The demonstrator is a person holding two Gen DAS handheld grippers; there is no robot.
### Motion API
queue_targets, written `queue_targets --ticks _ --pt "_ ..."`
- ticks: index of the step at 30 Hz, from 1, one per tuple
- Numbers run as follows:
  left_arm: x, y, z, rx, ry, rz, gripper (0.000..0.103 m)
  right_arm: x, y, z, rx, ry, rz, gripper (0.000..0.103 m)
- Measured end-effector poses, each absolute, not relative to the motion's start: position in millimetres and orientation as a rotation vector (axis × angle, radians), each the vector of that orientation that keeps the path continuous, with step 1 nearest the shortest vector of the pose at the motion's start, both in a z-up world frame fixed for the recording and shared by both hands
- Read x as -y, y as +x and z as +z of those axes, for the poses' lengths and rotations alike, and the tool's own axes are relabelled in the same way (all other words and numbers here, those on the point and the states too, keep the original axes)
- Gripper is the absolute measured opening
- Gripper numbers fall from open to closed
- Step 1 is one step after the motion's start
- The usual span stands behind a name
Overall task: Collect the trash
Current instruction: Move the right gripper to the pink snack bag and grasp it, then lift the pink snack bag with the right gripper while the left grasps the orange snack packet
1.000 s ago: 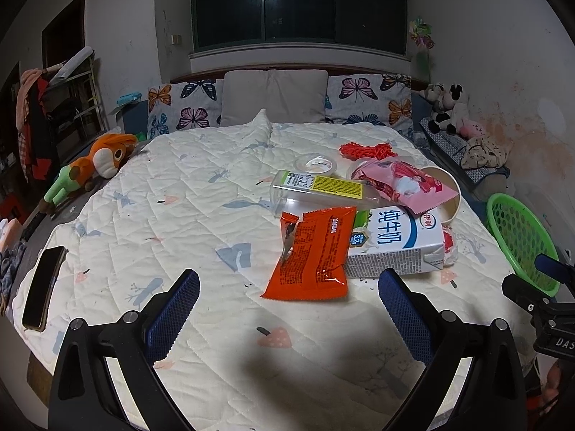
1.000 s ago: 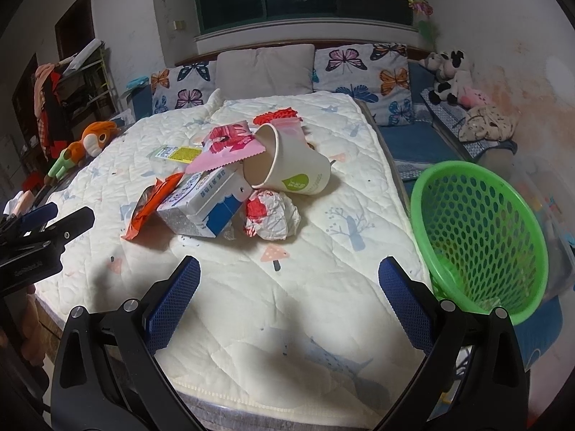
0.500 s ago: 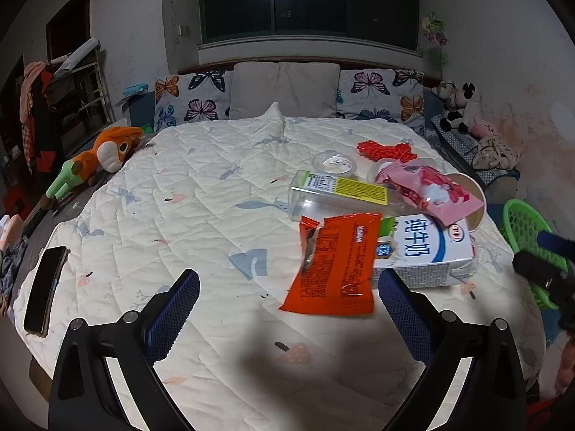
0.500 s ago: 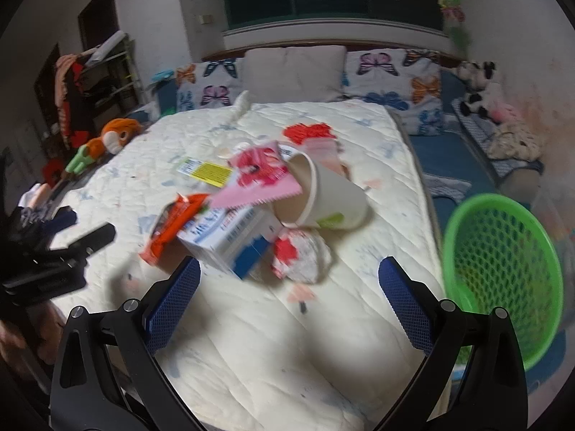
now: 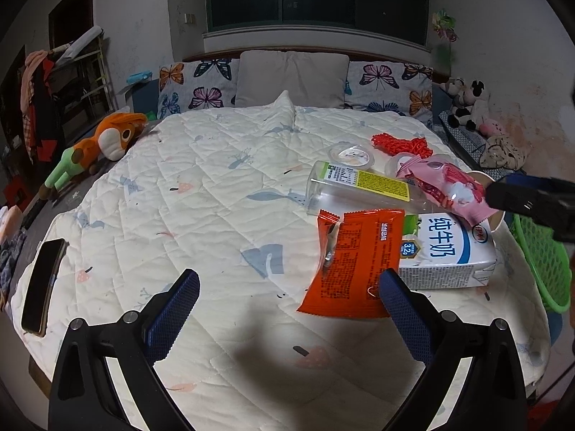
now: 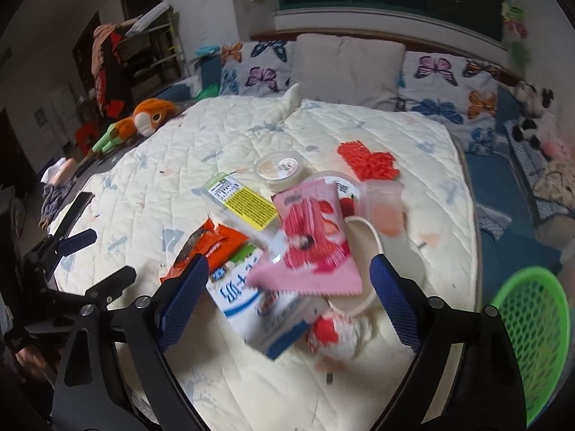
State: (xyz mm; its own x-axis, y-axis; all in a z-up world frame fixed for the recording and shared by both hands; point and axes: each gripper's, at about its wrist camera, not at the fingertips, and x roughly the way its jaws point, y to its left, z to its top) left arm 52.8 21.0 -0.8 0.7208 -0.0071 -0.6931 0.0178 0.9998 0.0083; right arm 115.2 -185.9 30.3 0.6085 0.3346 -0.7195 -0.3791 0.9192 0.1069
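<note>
A pile of trash lies on the quilted bed: an orange snack wrapper [image 5: 354, 262], a white and blue milk carton [image 5: 447, 251], a clear plastic bottle [image 5: 359, 186] with a yellow label, a pink wrapper [image 6: 316, 237], a paper cup [image 6: 373, 251] on its side and a crumpled red and white wrapper [image 6: 334, 334]. My left gripper [image 5: 287, 305] is open and empty, just left of the orange wrapper. My right gripper [image 6: 289, 296] is open and empty, right over the pink wrapper and carton. The green basket [image 6: 532, 337] stands beside the bed at the right.
A phone [image 5: 43, 289] lies at the bed's left edge. An orange plush toy [image 5: 104, 143] lies at the far left. A red net [image 5: 400, 143], a clear lid [image 5: 350, 154] and a plastic cup [image 6: 384, 208] lie beyond the pile. Pillows line the headboard.
My right gripper has swung left from the basket side and come in over the pile. My left gripper has shifted left and drawn closer to the orange wrapper.
</note>
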Motion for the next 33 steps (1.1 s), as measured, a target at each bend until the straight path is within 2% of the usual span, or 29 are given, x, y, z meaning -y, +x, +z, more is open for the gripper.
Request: queue_targets --ticks 12,15,23,33 --pt "-13 65 -9 -0.806 0.03 -0.119 0.097 171 169 3 -0.95 -0.158 0.394 0.073" --pt "-7 71 -14 -0.829 0.033 -0.162 0.097 172 174 -1 -0.97 -0.163 0.386 0.066" --pt "5 93 -25 -0.87 0.023 -0.271 0.096 173 168 6 -0.936 -0.142 0.399 0.055" --pt "11 111 -43 -0.919 0.02 -0.386 0.093 184 130 43 -0.825 -0.054 0.436 0.054"
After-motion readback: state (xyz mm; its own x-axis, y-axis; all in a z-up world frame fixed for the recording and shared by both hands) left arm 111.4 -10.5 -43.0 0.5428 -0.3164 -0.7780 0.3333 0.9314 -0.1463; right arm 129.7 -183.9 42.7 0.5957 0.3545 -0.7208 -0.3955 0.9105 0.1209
